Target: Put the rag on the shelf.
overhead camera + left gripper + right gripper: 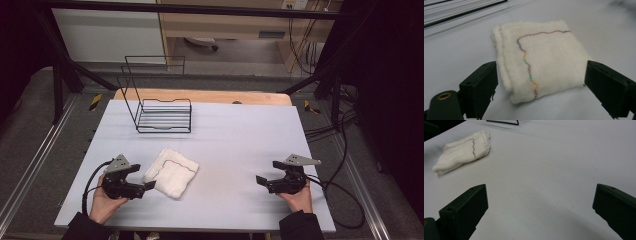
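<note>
In the left gripper view, the bottom edge is cutting off both jaws of the left tongs, and the right edge is clipping the right-hand jaw; the top right corner is smearing into a dark blur too vague to name. The folded white cloth is hiding its own underside and inner layers. In the right gripper view, the right tongs are running off the bottom and right edges, and the top edge is leaving just a sliver of the wire rack. In the high view, the bottom edge is cropping the person's sleeves
</note>
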Demonstrator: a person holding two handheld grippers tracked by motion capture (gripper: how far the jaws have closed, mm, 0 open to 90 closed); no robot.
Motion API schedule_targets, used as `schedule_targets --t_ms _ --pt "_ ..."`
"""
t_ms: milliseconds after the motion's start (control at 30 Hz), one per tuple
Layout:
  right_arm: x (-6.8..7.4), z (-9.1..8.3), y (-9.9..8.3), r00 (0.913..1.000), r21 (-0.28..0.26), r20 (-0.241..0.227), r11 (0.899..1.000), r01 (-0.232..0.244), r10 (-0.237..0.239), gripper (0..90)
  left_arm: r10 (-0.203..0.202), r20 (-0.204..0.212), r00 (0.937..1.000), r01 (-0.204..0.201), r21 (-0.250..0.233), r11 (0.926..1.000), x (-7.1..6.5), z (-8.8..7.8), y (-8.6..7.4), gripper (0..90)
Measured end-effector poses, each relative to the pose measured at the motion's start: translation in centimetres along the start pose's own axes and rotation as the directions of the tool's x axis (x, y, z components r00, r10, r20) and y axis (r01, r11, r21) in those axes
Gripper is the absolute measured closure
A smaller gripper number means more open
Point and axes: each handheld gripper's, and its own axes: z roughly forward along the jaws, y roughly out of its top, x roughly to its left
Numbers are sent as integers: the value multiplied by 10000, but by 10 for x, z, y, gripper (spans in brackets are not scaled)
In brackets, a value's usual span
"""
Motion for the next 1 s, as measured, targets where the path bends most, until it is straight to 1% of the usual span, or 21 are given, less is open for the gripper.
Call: schedule_targets --t_ms 33,100,167,200,233,267,300,333,367,400,533,567,633,667,700,767,833,867,1000 --pt "0 0 0 10000 0 0 10000 0 0 4 15 1 10000 -15 22 10000 -4 2 1 118" --pt "1 0 0 10000 33 -2 10000 36 -36 4 61 178 9998 -61 23 10000 -11 5 3 135" --pt "2 2 0 10000 101 21 9999 18 -18 4 135 261 9996 -136 22 9999 -19 8 4 183" --pt "2 2 0 10000 101 21 9999 18 -18 4 185 350 9992 -186 30 9998 -23 9 5 183" --pt "3 3 1 9999 132 12 9998 135 -135 4 247 377 9990 -249 46 9997 -27 11 6 215" --pt "3 3 1 9999 132 12 9998 135 -135 4 305 371 9988 -308 71 9995 -31 13 6 215" --pt "4 3 1 9999 171 13 9998 115 -116 4 362 380 9986 -367 119 9993 -34 14 7 250" --pt "4 3 1 9999 171 13 9998 115 -116 4 398 412 9984 -406 178 9990 -38 17 7 250" --pt "4 4 1 9999 166 10 9998 148 -148 4 441 448 9980 -453 266 9986 -42 19 8 291" --pt "4 4 1 9999 166 10 9998 148 -148 4 488 482 9976 -504 342 9981 -46 21 8 291" --pt "4 4 1 9999 201 26 9997 103 -104 4 786 638 9949 -826 633 9946 -63 30 8 381" --pt "4 4 1 9999 201 28 9997 100 -100 4 868 706 9937 -919 725 9931 -67 32 8 400" --pt "4 4 1 9999 216 40 9997 99 -99 4 1062 686 9920 -1122 906 9896 -74 37 8 444" --pt "4 4 1 9999 247 45 9996 126 -127 4 1112 734 9911 -1182 994 9880 -77 39 8 485" --pt "4 4 1 9999 247 45 9996 126 -127 4 1172 704 9906 -1244 1083 9863 -79 42 8 485" --pt "4 4 1 9999 247 42 9996 137 -138 4 1263 685 9896 -1342 1257 9830 -82 46 8 525" --pt "4 4 1 9999 224 56 9997 115 -116 4 1217 682 9902 -1304 1424 9812 -83 49 7 570" --pt "4 4 1 9999 224 56 9997 115 -116 4 1152 677 9910 -1241 1471 9813 -82 51 6 570" --pt "4 4 1 9999 243 61 9997 102 -103 5 1156 547 9918 -1230 1609 9793 -79 55 5 633"
